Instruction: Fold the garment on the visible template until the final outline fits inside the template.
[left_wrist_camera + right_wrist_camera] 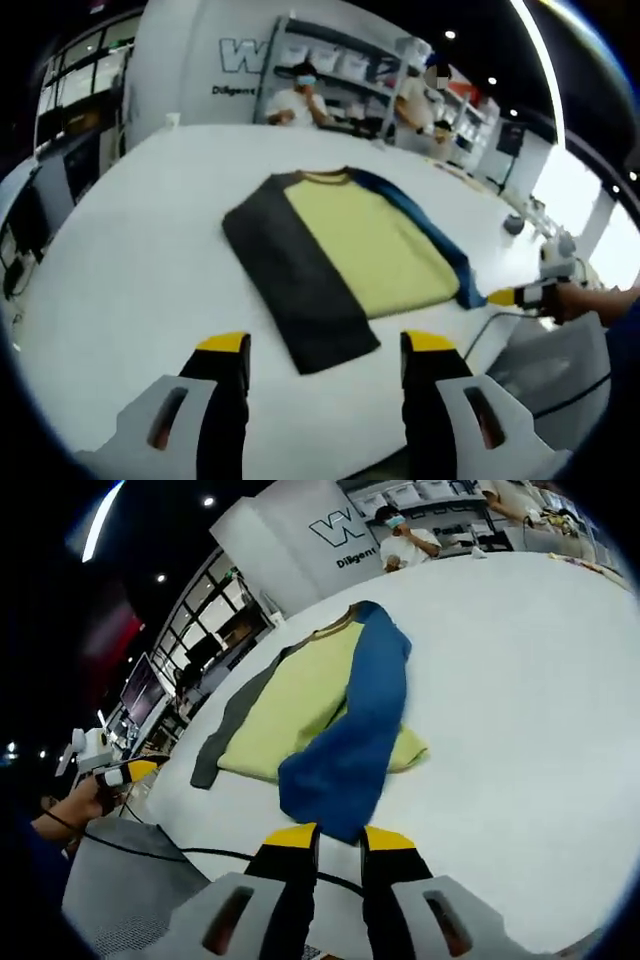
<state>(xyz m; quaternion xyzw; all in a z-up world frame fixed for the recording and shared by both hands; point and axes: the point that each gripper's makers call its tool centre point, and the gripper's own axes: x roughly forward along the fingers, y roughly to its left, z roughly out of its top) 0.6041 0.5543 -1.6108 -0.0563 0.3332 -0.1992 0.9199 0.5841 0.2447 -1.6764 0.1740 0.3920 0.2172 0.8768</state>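
A garment lies on the white table (150,260). It has a yellow body (370,250), a dark grey sleeve (290,275) folded over its left side and a blue sleeve (430,230) along its right edge. My left gripper (325,350) hovers open in front of the grey side, with nothing between its jaws. In the right gripper view the blue sleeve (360,730) runs from the collar across the yellow body (300,700). Its end sits between the jaws of my right gripper (340,837), which is shut on it. The right gripper (512,296) also shows at the garment's near right corner.
Two people (298,100) stand at the table's far edge before shelves of boxes. A black cable (180,852) runs along the near table edge. A hand holds the left gripper (128,772) off the table's left side. Small items (515,222) sit at the far right.
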